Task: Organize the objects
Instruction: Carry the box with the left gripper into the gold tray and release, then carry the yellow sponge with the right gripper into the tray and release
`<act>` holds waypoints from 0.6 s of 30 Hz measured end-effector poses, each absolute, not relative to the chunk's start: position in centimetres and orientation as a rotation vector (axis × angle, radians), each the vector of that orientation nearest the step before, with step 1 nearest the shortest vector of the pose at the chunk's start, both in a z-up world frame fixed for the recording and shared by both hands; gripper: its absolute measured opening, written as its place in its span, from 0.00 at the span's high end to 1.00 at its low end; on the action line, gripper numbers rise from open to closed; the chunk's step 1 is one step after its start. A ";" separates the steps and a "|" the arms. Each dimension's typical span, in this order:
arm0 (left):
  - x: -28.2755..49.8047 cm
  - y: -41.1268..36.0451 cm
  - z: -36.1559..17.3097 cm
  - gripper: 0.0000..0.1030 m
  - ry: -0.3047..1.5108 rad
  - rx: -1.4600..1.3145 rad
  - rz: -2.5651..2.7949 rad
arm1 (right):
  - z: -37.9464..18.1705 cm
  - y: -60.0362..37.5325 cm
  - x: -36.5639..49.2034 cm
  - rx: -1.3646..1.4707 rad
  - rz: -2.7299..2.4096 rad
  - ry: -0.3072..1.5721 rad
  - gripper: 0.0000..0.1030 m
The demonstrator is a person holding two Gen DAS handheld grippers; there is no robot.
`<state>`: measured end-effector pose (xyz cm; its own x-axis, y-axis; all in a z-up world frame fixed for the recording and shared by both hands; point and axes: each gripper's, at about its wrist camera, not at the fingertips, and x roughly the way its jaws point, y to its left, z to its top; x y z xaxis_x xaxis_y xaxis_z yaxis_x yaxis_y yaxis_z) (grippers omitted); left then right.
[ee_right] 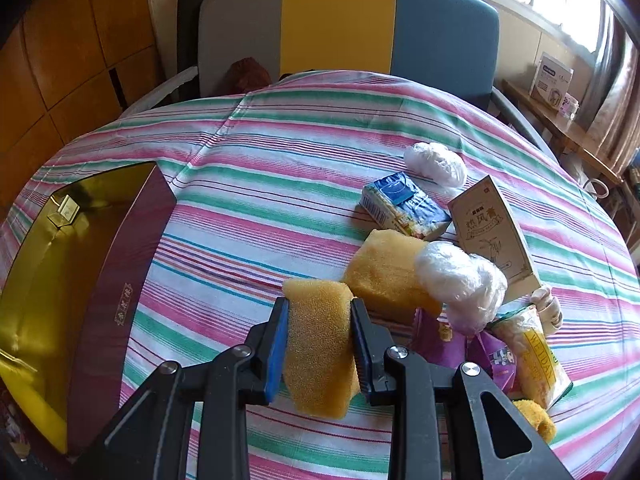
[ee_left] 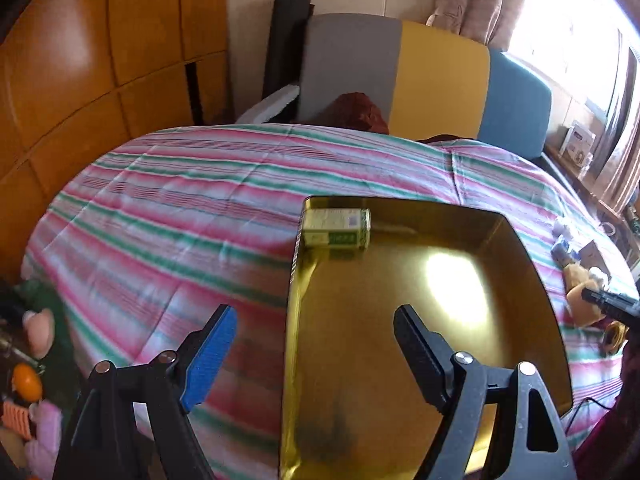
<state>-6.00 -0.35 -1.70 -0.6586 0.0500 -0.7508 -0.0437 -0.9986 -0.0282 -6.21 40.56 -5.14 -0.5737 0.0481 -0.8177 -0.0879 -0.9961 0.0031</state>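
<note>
Left wrist view:
left gripper (ee_left: 316,344): jaws spread, holding nothing, hanging over the near-left wall of the gold-lined box (ee_left: 532,280).
box contents: one small green carton (ee_left: 337,227) in the 11 o'clock corner; the rest of the floor is bare.
surface: striped cloth (ee_left: 180,200) over the tabletop.

Right wrist view:
right gripper (ee_right: 320,320): jaws pinching a yellow sponge (ee_right: 320,344) across its narrow faces, lifted off the cloth.
pile: at 1–3 o'clock of the gripper sit a second sponge (ee_right: 380,272), a plastic-wrap ball (ee_right: 460,280), a blue pack (ee_right: 404,204) and a beige carton (ee_right: 492,232).
box: at 9 o'clock, well apart from the pile.

handling: the sponge looks light, soft and grippy, and it squashes under the pads. A mid-body pinch seems fine; slip risk looks low.
</note>
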 end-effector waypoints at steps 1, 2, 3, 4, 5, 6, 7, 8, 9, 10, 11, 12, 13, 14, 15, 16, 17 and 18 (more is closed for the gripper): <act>-5.8 -0.5 -1.7 0.20 -0.009 -1.272 2.819 | -5.0 40.4 -6.2 -1.412 2.715 0.074 0.71; -5.3 -0.6 -1.6 0.20 -0.008 -1.266 2.827 | -4.7 40.1 -6.2 -1.409 2.713 0.082 0.71; -5.1 -0.7 -1.5 0.20 -0.001 -1.263 2.838 | -4.2 39.6 -6.1 -1.403 2.722 0.099 0.71; -4.9 -0.8 -1.5 0.20 0.007 -1.260 2.846 | -3.7 39.0 -6.1 -1.394 2.738 0.111 0.71; -4.7 -0.9 -1.5 0.20 0.017 -1.260 2.853 | -3.0 38.2 -6.0 -1.378 2.763 0.108 0.71; -4.6 -1.0 -1.5 0.20 0.012 -1.260 2.855 | -2.4 37.2 -6.0 -1.362 2.782 0.092 0.71; -4.6 -1.1 -1.5 0.20 0.007 -1.260 2.857 | -1.8 36.3 -6.1 -1.352 2.799 0.076 0.71; -4.5 -1.4 -1.5 0.20 0.005 -1.262 2.864 | -1.2 35.4 -6.2 -1.343 2.819 0.066 0.71; -4.5 -1.5 -1.5 0.20 0.005 -1.265 2.871 | -0.7 34.5 -6.3 -1.339 2.841 0.062 0.71; -4.4 -1.7 -1.5 0.20 0.002 -1.266 2.877 | -0.2 33.7 -6.4 -1.340 2.858 0.064 0.71; -4.3 -1.9 -1.6 0.20 -0.004 -1.265 2.881 | 0.2 32.7 -6.6 -1.341 2.880 0.068 0.71; -4.2 -2.2 -1.6 0.20 -0.013 -1.262 2.885 | 0.4 31.7 -6.7 -1.344 2.898 0.071 0.71; -4.2 -2.3 -1.6 0.20 -0.018 -1.262 2.885 | 0.7 30.7 -6.8 -1.351 2.917 0.072 0.71; -4.1 -2.6 -1.6 0.20 -0.023 -1.264 2.887 | 0.9 29.6 -6.9 -1.361 2.939 0.076 0.71; -4.1 -2.7 -1.7 0.20 -0.023 -1.267 2.886 | 1.1 28.6 -7.0 -1.373 2.961 0.083 0.71; -4.1 -2.8 -1.8 0.20 -0.024 -1.270 2.885 | 1.2 27.6 -7.1 -1.390 2.986 0.096 0.71; -4.1 -3.0 -1.8 0.20 -0.027 -1.274 2.884 | 1.4 26.3 -7.4 -1.418 3.014 0.117 0.71; -4.1 -3.3 -1.9 0.20 -0.036 -1.280 2.885 | 1.4 25.2 -7.6 -1.442 3.037 0.134 0.71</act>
